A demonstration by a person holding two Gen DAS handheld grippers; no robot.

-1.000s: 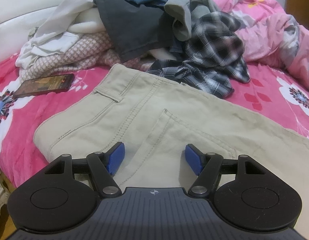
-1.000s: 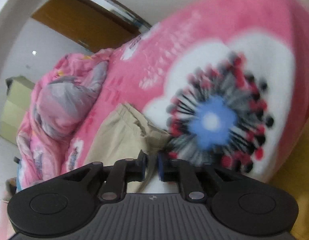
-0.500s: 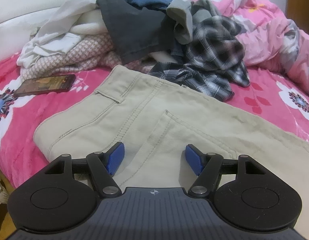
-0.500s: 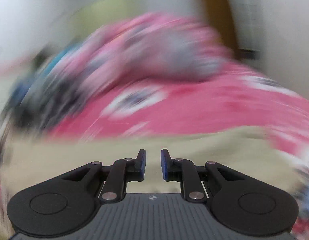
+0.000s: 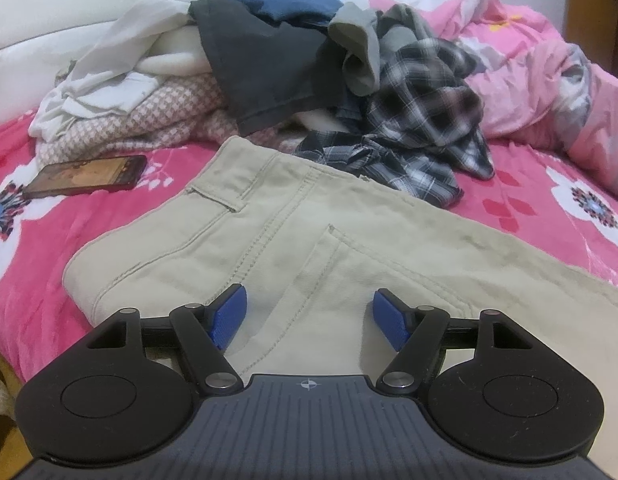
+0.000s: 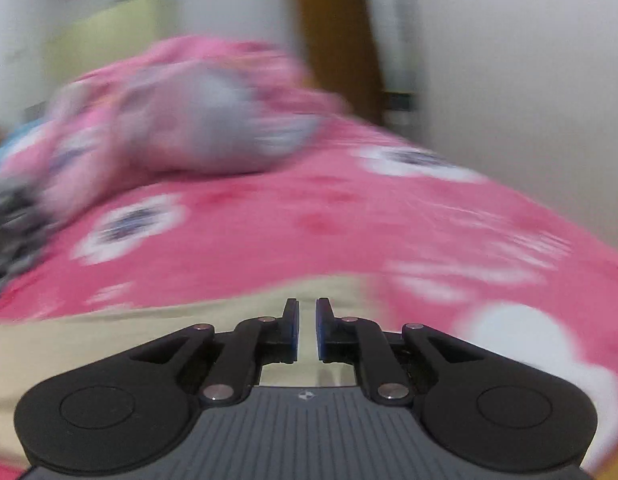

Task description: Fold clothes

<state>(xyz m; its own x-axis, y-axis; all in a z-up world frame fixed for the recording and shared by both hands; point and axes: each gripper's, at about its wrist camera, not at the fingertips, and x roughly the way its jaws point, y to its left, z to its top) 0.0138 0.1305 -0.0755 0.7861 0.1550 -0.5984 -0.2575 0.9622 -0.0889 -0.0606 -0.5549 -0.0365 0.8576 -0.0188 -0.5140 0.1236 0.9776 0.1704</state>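
Left wrist: left gripper [image 5: 309,312] jaws held wide, nothing gripped, over beige trousers [image 5: 269,240] laid flat at bed [image 5: 529,208] near edge; phone [image 5: 85,176] by left edge; clothes pile [image 5: 289,72] behind | Right wrist: blurred; right gripper [image 6: 307,328] jaws nearly closed, having just narrowed, grip on beige cloth [image 6: 109,332] undeterminable.

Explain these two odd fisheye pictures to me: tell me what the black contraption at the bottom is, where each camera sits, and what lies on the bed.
Each picture comes from a camera mounted on a hand-held claw; a person carries one in each hand.

The left view shows the left claw open above beige trousers spread flat on a pink flowered bedcover. Behind them lie a pile of unfolded clothes, among them a plaid shirt, and a phone.

The right view is blurred. The right claw is nearly closed, beige fabric beneath it; whether it pinches any cloth is unclear.
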